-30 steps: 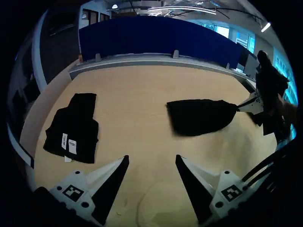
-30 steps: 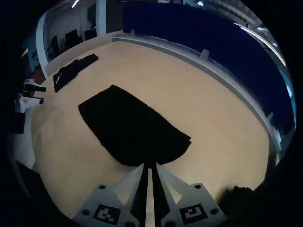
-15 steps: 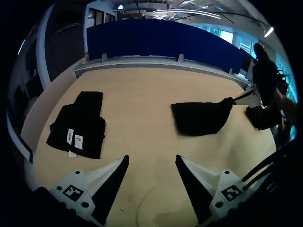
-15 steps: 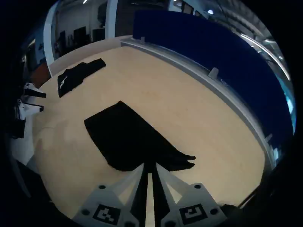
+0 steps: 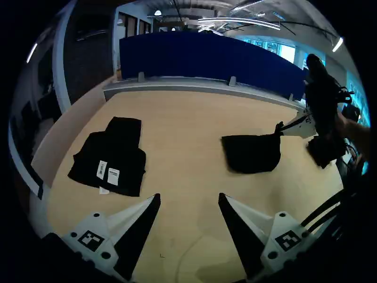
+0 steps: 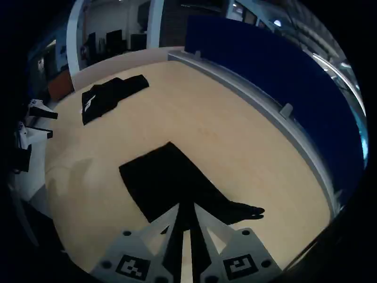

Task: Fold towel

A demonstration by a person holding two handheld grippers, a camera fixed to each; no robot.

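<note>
Two grippers: left gripper [image 5: 188, 195] with fingers spread wide and nothing between them; right gripper [image 6: 187, 210] with fingers pinched close on an edge of the black towel [image 6: 165, 181], that corner lifted. Black cloth in two lots: the one towel lying flat out from the right half of the blue partition [image 5: 207, 56], and one folded stack [image 5: 110, 158] with two white tags out from its left end. One pale wood table [image 5: 188, 118] with the partition along its far edge; office room, strip lights overhead.

Matt black cloth towel [image 5: 251, 153], smooth wooden table [image 5: 188, 118]
</note>
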